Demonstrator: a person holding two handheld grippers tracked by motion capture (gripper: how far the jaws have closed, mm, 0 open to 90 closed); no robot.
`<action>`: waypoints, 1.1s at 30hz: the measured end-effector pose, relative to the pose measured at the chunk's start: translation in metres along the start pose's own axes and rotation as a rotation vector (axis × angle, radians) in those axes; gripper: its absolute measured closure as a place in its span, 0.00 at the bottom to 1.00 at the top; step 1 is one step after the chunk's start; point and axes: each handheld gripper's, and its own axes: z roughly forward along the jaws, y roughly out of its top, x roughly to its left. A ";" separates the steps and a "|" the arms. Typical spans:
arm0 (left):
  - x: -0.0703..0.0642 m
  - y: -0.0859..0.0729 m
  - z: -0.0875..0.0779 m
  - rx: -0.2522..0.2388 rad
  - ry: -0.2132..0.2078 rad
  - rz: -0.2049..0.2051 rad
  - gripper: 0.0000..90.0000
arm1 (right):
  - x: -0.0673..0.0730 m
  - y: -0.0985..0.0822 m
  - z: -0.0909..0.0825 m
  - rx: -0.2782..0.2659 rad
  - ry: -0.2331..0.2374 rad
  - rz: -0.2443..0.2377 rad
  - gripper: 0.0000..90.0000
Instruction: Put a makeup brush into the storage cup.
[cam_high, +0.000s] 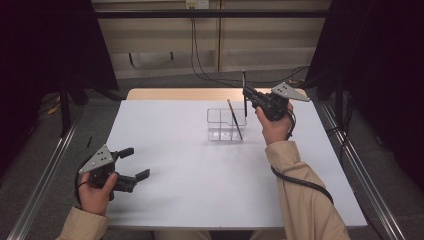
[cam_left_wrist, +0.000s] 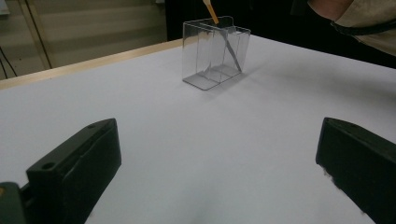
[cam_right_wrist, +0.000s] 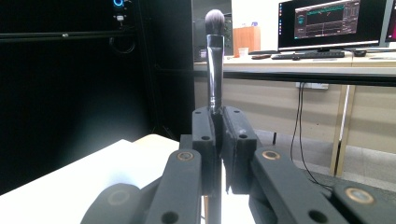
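Risk of a miss: we judge the makeup brush (cam_right_wrist: 215, 60) could catch the rim of the clear organizer (cam_high: 226, 125) on the way down, since the walls are thin, transparent and hard to read.
Risk of a tip: we think a sideways nudge could shift or topple the light organizer, which nothing holds steady.
Risk of a clash: a wooden-handled brush (cam_high: 234, 119) already leans in one compartment, and we could knock it if we aim for the same slot.
Risk of a slip: we grip the handle low with the bristles high, so the brush might pivot between the pads.
Right gripper (cam_right_wrist: 217, 116): clenched on the makeup brush, held upright just beyond and right of the organizer.
Left gripper (cam_high: 134, 164): released, jaws spread wide, nothing between them, resting low near the table's (cam_high: 200, 175) front left, well apart from the organizer.
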 end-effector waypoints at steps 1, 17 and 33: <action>0.000 0.000 0.000 0.000 -0.001 0.000 0.00 | 0.000 -0.001 0.001 0.000 0.002 0.002 0.94; 0.000 0.000 0.000 -0.004 0.002 -0.004 0.00 | -0.001 -0.008 0.008 0.003 0.003 0.000 0.94; 0.000 0.000 -0.001 -0.003 0.001 -0.001 0.00 | -0.002 -0.014 0.011 0.013 0.000 -0.006 0.94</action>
